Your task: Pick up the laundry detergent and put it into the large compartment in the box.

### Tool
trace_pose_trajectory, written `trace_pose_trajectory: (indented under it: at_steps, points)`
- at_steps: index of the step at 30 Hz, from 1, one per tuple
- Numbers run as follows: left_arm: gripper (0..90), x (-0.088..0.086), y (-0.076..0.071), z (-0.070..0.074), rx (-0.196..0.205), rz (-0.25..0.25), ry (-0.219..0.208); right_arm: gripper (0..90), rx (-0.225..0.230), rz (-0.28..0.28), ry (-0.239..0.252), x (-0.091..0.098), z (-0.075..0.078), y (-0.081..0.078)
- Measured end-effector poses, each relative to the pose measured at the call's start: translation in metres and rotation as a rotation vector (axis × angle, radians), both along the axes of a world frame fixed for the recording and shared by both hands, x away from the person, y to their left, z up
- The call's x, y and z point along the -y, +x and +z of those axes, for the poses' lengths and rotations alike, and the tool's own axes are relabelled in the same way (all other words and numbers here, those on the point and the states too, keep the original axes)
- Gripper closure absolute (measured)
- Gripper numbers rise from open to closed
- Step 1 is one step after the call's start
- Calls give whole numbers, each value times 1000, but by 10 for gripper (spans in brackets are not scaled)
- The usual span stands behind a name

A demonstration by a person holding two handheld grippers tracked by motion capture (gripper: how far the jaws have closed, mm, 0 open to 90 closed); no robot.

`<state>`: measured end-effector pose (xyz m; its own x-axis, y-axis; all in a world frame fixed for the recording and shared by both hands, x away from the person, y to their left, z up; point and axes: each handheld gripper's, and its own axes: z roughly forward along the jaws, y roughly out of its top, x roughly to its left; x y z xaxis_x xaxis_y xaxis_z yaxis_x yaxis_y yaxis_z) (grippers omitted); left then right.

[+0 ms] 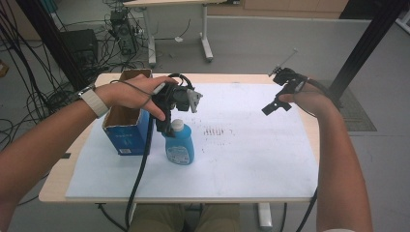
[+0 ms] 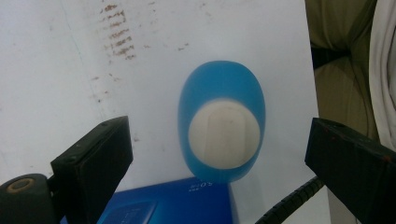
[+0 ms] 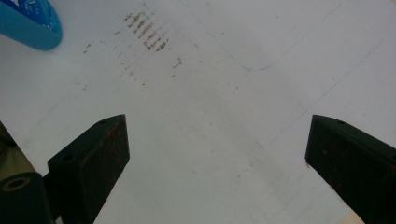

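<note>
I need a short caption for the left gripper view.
Open left claw poised above a blue bottle with white cap.

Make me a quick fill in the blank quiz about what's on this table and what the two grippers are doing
1. The left gripper hangs open right above the blue bottle, whose cap is ____.
2. Beside the bottle stands an open blue ____.
3. The right gripper has its jaws ____ over the white mat.
4. The rusty smudges lie on the mat between the bottle and the ____ gripper.

Missing words: white; box; open; right
</note>
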<state>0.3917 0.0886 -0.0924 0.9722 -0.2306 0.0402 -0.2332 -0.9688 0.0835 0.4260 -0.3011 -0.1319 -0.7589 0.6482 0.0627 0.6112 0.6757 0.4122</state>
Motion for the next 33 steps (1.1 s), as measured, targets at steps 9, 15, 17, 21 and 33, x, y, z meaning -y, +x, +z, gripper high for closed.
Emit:
trace_pose_trajectory:
  at_steps: [9, 15, 17, 21, 33]
  points:
    - [79, 3, 0, -10, 1, -1, 13, 63, 2, 0, 0, 2, 0, 0]
    - [79, 3, 0, -10, 4, -1, 11, 63, -1, -5, 0, 1, 1, -1]
    - [79, 3, 0, -11, 3, 1, 9, 63, 0, -4, -1, 1, 1, -1]
    - [79, 4, -1, -12, 12, 0, 15, 63, 1, -2, -1, 1, 0, -1]
    - [80, 6, 0, -20, 7, 0, 21, 63, 1, -3, 0, 1, 0, -2]
